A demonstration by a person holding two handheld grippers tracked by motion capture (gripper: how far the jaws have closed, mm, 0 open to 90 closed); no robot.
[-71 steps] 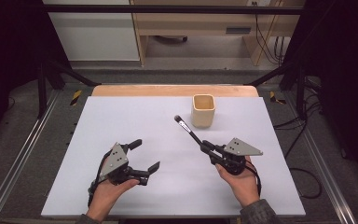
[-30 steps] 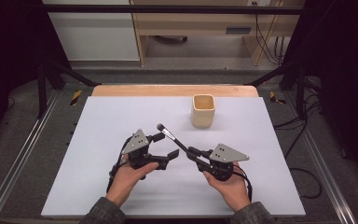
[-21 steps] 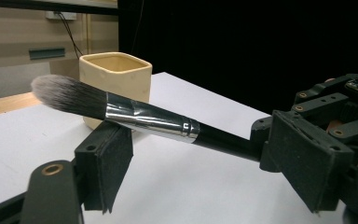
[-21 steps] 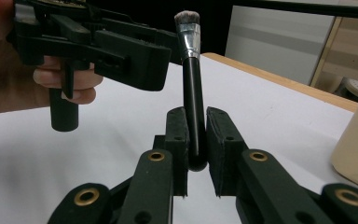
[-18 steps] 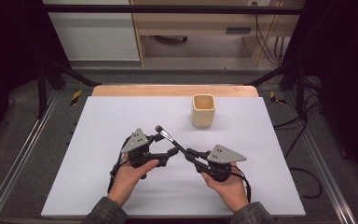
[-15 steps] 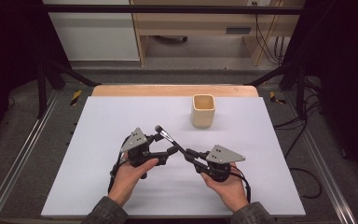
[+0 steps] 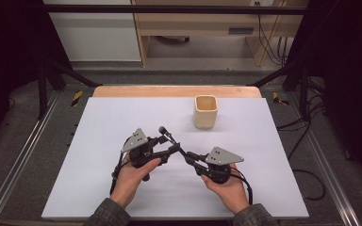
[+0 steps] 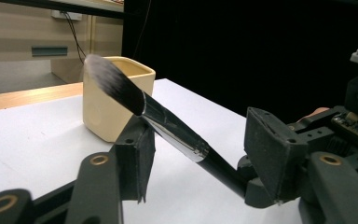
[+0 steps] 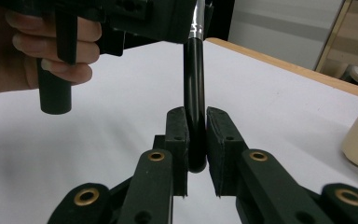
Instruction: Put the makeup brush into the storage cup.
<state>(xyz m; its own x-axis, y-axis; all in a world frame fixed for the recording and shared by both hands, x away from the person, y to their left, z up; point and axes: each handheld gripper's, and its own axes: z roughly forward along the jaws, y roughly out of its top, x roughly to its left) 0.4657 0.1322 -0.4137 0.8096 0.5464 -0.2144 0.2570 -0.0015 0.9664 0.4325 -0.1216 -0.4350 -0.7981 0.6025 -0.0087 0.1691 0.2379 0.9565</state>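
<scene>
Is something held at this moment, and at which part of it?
The right gripper holds a black makeup brush by the rear end of its handle. The left gripper has been closing around the ferrule, but its pads are not pressing it.

Makeup brush, slanting above the white table.
The brush point(image 8: 177, 130) is pointing its dark, pale-tipped bristles up toward the far side, with a glossy black handle and a silver band behind the bristles. Its handle end is sitting clamped between the pads of the right gripper point(image 9: 196, 140). Its upper shaft is passing between the parted jaws of the left gripper point(image 7: 167, 149), which have just been closing around it.
</scene>
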